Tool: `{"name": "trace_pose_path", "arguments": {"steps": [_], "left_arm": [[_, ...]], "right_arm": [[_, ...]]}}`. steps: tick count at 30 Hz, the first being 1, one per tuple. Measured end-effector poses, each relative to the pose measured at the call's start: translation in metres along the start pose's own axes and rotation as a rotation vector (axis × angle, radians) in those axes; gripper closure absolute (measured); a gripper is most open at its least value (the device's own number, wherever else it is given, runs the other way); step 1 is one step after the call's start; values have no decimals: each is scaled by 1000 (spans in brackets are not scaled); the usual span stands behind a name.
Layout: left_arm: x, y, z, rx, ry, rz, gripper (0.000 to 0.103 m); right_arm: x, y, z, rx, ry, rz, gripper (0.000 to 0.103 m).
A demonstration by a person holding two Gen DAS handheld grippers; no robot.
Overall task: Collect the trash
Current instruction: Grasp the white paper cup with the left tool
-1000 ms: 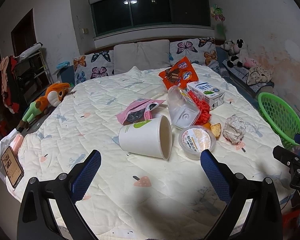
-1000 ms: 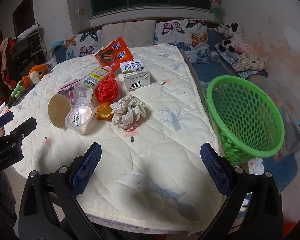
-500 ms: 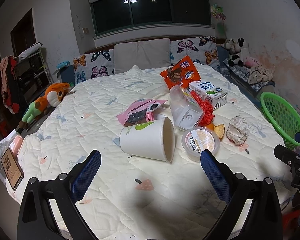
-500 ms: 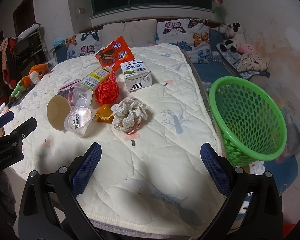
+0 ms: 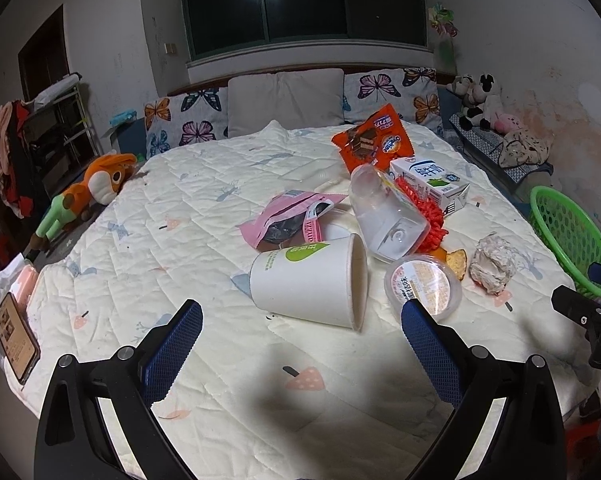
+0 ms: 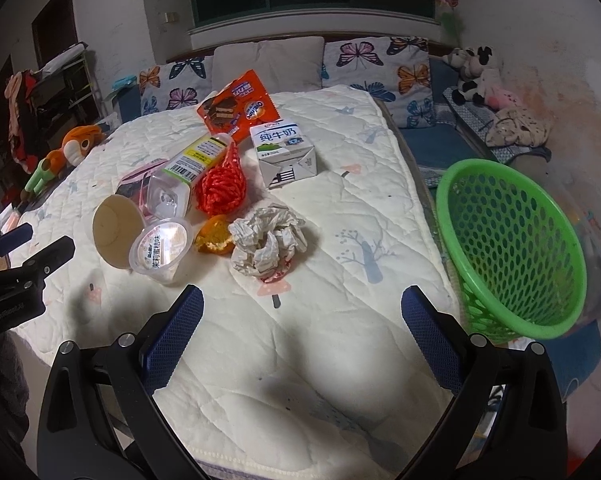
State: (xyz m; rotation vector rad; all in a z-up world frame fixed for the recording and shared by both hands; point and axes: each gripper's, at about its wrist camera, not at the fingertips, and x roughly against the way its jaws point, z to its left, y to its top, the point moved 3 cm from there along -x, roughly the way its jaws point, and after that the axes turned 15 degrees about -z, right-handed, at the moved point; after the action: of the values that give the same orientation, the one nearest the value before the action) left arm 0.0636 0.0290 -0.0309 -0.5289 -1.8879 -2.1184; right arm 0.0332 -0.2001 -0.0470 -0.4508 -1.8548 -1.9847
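Note:
Trash lies in a cluster on the bed. A white paper cup [image 5: 308, 282] lies on its side. Beside it are a clear lidded cup [image 5: 422, 286], a clear plastic bottle [image 5: 384, 216], a pink pouch [image 5: 288, 220], a red net [image 6: 220, 184], an orange peel [image 6: 214, 236], a crumpled paper wad [image 6: 266, 242], a milk carton [image 6: 286, 150] and an orange snack bag [image 6: 236, 106]. My left gripper [image 5: 300, 344] is open and empty, just short of the paper cup. My right gripper [image 6: 302, 332] is open and empty, just short of the paper wad.
A green mesh basket [image 6: 512, 248] stands off the bed's right side. An orange plush toy [image 5: 84, 192] lies at the bed's left edge. A phone [image 5: 14, 338] lies at the near left corner. Pillows [image 5: 284, 100] line the headboard.
Both grippers have moved slightly forward toward the trash cluster, so the items look a little nearer. Both stay open and nothing on the bed has moved.

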Motion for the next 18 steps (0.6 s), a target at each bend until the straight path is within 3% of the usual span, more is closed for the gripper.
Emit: {"name": "trace_pose_path", "arguments": {"steps": [5,18], "left_arm": [[-11,3,5,13,-18,21,6],[-54,12,25,69,-153,84,6]], "right_arm": [[-4,2,6,7,23,-2,6],[-12,4,21,28,84,6,6]]}}
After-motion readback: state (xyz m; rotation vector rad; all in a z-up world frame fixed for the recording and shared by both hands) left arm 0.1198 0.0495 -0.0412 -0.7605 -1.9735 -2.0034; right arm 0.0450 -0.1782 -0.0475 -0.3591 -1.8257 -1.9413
